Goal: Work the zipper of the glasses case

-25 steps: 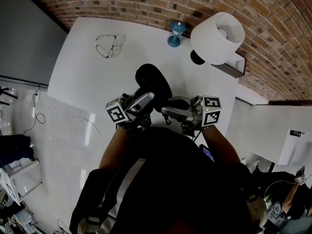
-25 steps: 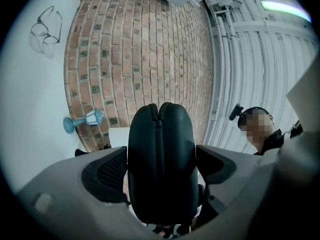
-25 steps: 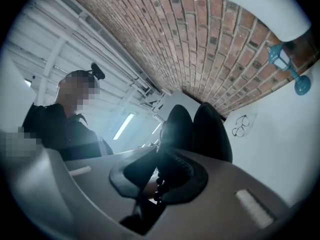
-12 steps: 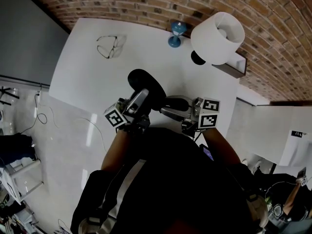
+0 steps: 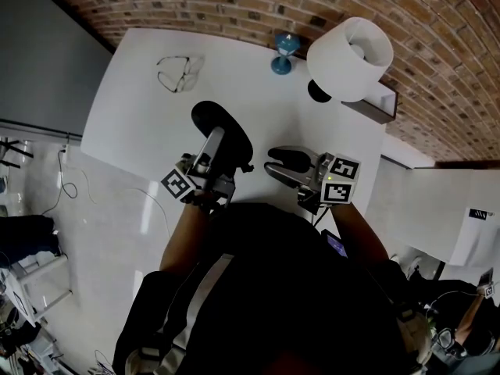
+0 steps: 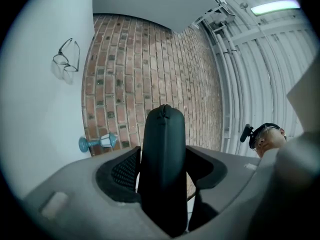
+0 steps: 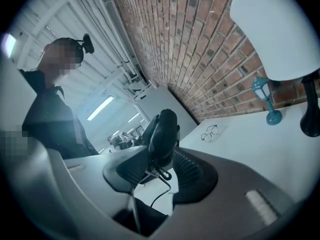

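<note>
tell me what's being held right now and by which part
The left hand-held gripper holds the glasses case by its near end, jaws closing on its sides. The right hand-held gripper, jaws opening, holds nothing.

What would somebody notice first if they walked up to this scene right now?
The black glasses case stands out first, sticking up between the jaws of the left gripper, which are closing on it over the near side of the white table. Next is the big white lampshade at the table's far right, against the brick wall. A pair of glasses lies alone at the far left.
</note>
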